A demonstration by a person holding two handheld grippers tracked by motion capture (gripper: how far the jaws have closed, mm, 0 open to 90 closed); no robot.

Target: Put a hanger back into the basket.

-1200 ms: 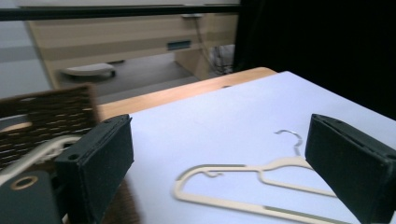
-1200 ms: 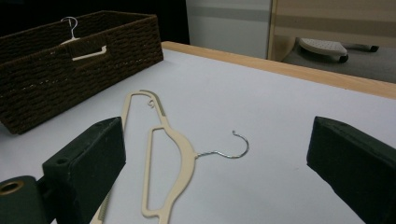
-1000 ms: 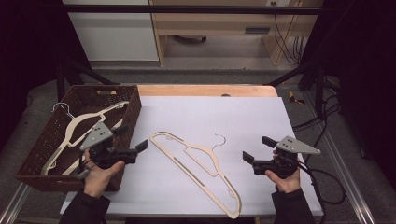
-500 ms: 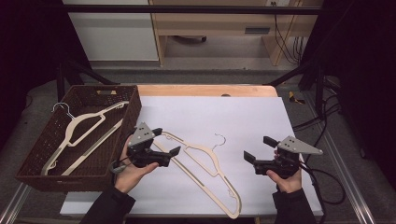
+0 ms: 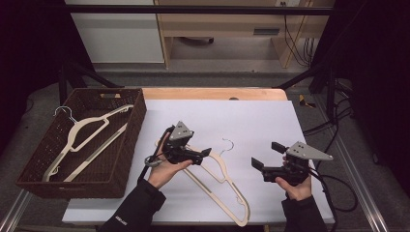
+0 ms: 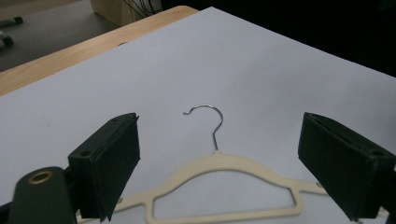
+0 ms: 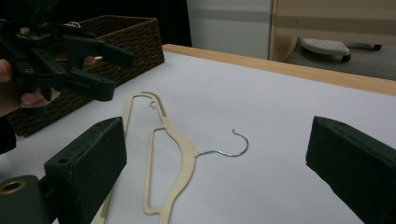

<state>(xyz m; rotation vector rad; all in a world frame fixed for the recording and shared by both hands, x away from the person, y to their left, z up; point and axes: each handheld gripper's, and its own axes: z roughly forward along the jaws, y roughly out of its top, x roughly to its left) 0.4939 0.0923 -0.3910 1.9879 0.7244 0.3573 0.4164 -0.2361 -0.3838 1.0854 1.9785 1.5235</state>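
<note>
Hanger (image 5: 212, 176): cream plastic with a metal hook, lying flat on the white sheet of the bench (image 5: 251, 116), between the two claws.
Left claw (image 5: 205, 153): released, jaws wide apart, held just above the hanger's upper arm; its own view looks down on the hook (image 6: 208, 116) and shoulders.
Right claw (image 5: 265, 155): released, jaws spread, held well to the right of the hanger, pointing toward it.
Basket (image 5: 34, 159): brown wicker, at the bench's left edge, holding another cream hanger (image 5: 82, 133).
</note>
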